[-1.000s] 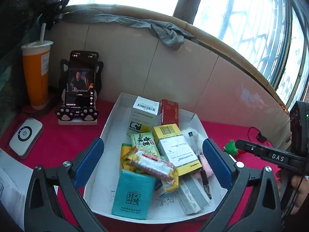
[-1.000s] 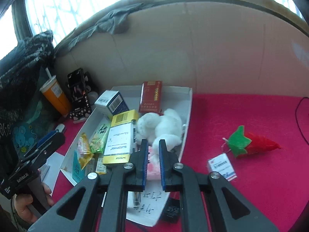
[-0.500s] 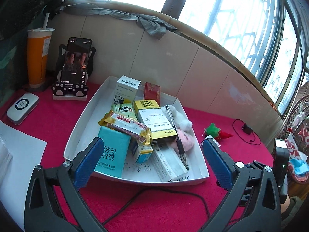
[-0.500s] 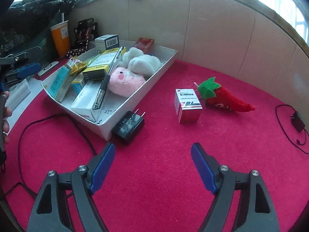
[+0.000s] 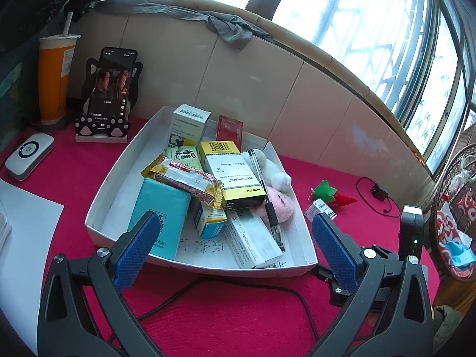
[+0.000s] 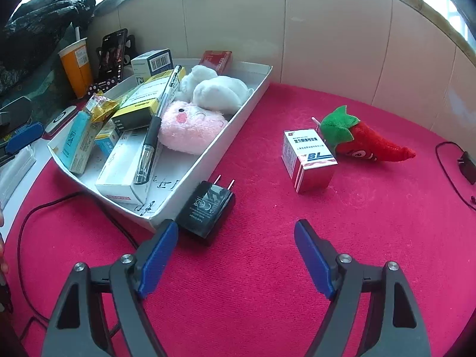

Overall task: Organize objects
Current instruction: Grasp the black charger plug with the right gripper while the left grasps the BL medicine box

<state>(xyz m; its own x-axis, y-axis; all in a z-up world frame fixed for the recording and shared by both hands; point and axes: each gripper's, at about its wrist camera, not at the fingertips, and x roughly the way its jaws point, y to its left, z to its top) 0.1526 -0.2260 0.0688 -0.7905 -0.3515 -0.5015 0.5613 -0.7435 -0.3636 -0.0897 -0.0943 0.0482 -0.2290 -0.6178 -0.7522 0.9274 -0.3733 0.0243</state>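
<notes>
On my far left an orange drink cup (image 5: pixel 56 80) stands by a phone (image 5: pixel 111 84) on its cat stand. My left gripper (image 5: pixel 235 250) stands wide and empty before the white tray (image 6: pixel 253 101), crowded with a teal tissue pack (image 5: pixel 160 205), a yellow medicine box (image 5: pixel 235 175), a pen (image 6: pixel 156 125) and a pink plush (image 6: pixel 190 128). A black charger (image 6: pixel 208 208) touches the tray's wall (prongs up). My right gripper (image 6: pixel 236 255) gapes, empty, over red cloth (image 6: pixel 267 282). Further right sit a small medicine box (image 6: pixel 309 159) and strawberry plush (image 6: pixel 366 142).
</notes>
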